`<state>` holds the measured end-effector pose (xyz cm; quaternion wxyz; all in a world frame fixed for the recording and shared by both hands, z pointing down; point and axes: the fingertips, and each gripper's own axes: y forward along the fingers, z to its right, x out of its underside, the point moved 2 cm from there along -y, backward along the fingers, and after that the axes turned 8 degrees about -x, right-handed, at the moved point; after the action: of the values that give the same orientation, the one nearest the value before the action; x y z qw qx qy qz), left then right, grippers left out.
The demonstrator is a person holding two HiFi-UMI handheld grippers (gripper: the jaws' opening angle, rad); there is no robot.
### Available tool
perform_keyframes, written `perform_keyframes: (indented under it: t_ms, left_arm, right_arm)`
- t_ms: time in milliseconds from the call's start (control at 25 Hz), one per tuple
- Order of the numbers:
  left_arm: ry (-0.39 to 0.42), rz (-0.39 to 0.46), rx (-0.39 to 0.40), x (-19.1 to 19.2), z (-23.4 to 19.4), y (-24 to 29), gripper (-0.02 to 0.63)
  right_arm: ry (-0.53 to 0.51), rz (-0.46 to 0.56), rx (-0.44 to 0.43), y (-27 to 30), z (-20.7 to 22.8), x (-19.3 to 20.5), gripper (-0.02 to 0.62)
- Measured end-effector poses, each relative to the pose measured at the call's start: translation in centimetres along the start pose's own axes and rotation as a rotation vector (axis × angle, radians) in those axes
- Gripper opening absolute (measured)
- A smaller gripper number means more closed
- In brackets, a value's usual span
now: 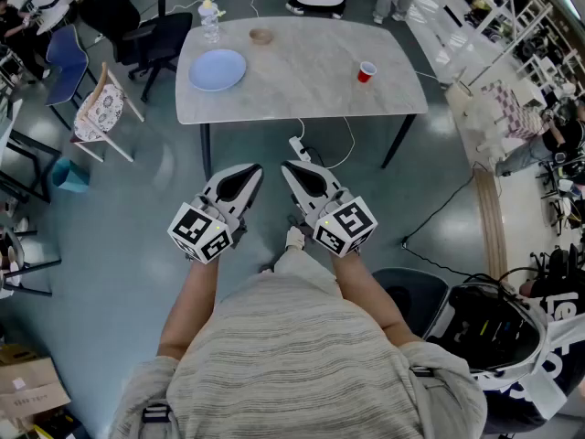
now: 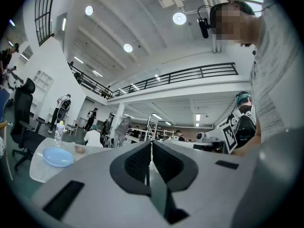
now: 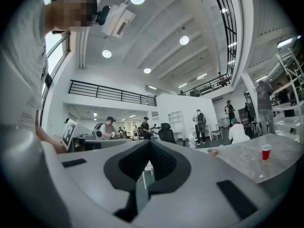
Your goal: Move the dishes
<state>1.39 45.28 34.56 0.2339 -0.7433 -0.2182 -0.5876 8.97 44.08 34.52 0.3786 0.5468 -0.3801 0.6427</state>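
Marbled grey table [image 1: 302, 90], head view: one round blue plate [image 1: 218, 69] far left, one small brown bowl [image 1: 261, 36], one red cup [image 1: 366, 71], one clear bottle [image 1: 210, 21]. The left gripper [image 1: 247, 172] and right gripper [image 1: 291, 168] hang near, well apart from it. Left gripper view: ribbed black jaws meet, holding nothing. Right gripper view: jaws likewise together, empty.

You had a pale stone-topped table [image 1: 302, 90] ahead at twelve o'clock, with a clear bottle [image 1: 210, 21] standing at its far corner toward eleven. A white power strip [image 1: 300, 147] lay on the floor by the table's near edge, its cable looping toward one o'clock. A black office chair [image 1: 137, 26] stood at eleven, a folding chair [image 1: 102, 110] with a patterned seat at ten, a blue bin [image 1: 69, 175] at nine, and a cardboard box [image 1: 27, 387] at eight.
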Motion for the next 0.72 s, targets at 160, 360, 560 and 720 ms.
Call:
perform_keyframes:
  t_ms: [160, 360, 560, 720]
  left_arm:
    - [0.003, 0.000, -0.001, -0.8, -0.1, -0.8, 0.025]
    - [-0.007, -0.009, 0.000, -0.4, -0.4, -1.8, 0.025]
    - [-0.015, -0.026, 0.003, 1.1, -0.6, 0.1, 0.025]
    - [-0.021, -0.032, 0.007, 1.8, -0.8, 1.6, 0.025]
  right_arm:
    - [-0.001, -0.003, -0.003, 0.5, -0.9, -0.4, 0.017]
    - [-0.002, -0.013, -0.007, 1.0, -1.9, 0.2, 0.017]
    - [0.015, 0.000, 0.001, 0.4, 0.3, 1.1, 0.017]
    - [0.053, 0.034, 0.004, 0.0, 2.0, 1.3, 0.017]
